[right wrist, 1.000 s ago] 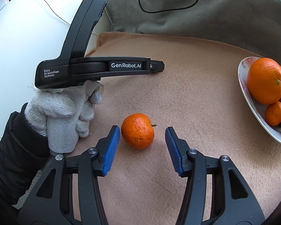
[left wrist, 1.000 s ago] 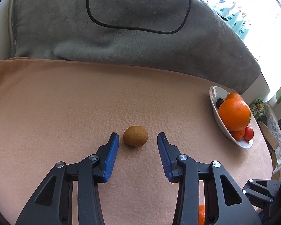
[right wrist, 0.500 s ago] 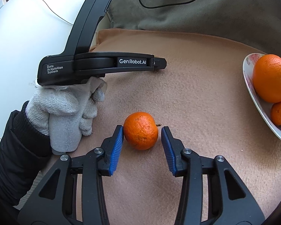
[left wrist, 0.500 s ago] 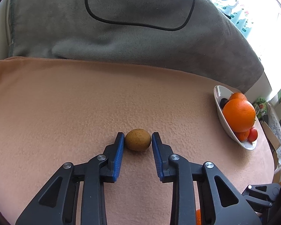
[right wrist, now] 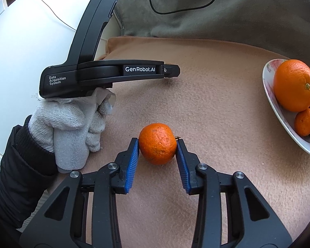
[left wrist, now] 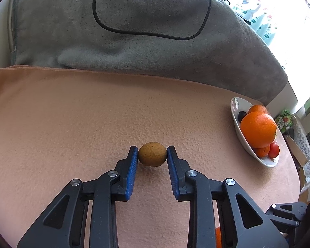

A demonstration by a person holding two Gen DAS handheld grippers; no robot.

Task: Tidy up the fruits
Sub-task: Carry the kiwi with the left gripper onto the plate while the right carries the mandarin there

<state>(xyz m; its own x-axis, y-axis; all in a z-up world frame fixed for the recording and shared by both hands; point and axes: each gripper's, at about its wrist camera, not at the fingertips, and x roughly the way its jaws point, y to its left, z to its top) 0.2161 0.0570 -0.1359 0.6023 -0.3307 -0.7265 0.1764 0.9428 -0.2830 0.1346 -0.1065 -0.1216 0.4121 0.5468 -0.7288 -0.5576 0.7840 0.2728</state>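
Reading "GenRobot.AI" and "Data Acquisition System" in white on the black left gripper (right wrist: pixel 176 72), I see its blue pads pinching one brown kiwi (left wrist: pixel 152 154) near the middle of the peach cloth (left wrist: pixel 72 124). One mandarin (right wrist: pixel 157 143) sits nearer the cloth's front edge, pinched between the pads of the right gripper (right wrist: pixel 158 150), with the gloved left hand (right wrist: pixel 72 122) just beside it. At the cloth's right edge one white bowl (right wrist: pixel 279 111) holds one large orange (right wrist: pixel 293 84), at least two smaller oranges and a red fruit.
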